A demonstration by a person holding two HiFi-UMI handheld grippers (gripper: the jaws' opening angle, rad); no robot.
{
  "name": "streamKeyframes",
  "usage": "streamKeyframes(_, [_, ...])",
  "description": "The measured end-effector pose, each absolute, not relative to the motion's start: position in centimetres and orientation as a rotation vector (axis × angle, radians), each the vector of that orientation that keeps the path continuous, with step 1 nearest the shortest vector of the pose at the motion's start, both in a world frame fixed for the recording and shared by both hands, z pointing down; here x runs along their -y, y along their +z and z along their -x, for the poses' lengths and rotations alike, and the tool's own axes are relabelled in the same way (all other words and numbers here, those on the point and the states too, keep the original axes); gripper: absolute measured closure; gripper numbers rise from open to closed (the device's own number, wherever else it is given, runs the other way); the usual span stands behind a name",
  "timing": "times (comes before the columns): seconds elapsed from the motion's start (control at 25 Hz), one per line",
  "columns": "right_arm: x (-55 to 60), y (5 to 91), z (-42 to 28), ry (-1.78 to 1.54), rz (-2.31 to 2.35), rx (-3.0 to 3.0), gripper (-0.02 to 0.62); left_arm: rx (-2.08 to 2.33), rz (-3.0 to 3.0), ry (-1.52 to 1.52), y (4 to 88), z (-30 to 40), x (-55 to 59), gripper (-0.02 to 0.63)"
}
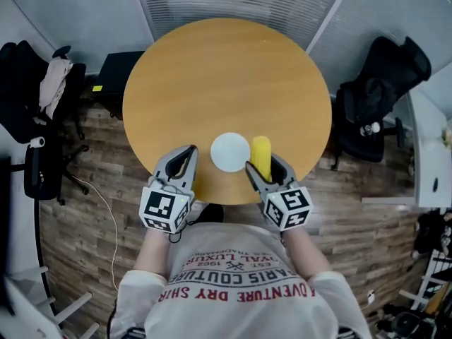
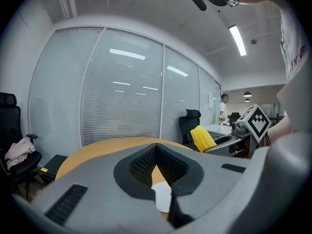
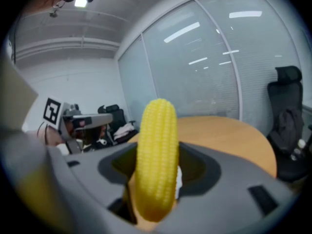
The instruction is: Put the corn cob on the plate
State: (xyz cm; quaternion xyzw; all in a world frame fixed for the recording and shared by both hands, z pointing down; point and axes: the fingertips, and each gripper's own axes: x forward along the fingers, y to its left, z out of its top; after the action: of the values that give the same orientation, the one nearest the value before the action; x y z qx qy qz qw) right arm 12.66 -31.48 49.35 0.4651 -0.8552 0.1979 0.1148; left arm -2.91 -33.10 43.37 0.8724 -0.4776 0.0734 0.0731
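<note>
Right gripper [image 1: 263,162]: jaws pressed onto the corn cob [image 3: 156,155], one on each side, gripping its lower part; the marker cube sits at the back, nearest the person.
Corn cob: yellow, standing up out of the right jaws, with its rounded tip well past them. It is not on the plate [image 1: 230,152]. From above it lies just beside the plate's right edge, over the near part of the table [image 1: 226,76]. I cannot tell whether it touches the wood.
Left gripper [image 1: 189,149]: jaws pressed together at the tips, with nothing held; through the gap behind the tips show a strip of tabletop and a bit of the plate.
Plate: small, round, white and bare, flat on the table between the two grippers.
Table: round, light wood, with only the plate lying on it.
Person [image 1: 240,288]: stands at the table's near edge in a light printed T-shirt, one gripper in each hand.
Room: dark plank floor [image 1: 92,203], frosted glass walls with blinds, a black office chair [image 1: 381,90] to the right, and another chair [image 1: 42,97] draped with clothing to the left.
</note>
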Motion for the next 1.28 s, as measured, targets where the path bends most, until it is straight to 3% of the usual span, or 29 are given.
streamKeyframes(0.72, [38.1,65.8,-9.3,0.806,-1.117,2.183,0.331,1.28,-2.588,0.261,51.3,4.2,40.7,0.574])
streamKeyframes(1.28, [38.0,72.4,-7.4,0.825,-1.018,2.03,0.331,1.259,-2.527,0.317,54.0,5.2,41.5,0.574])
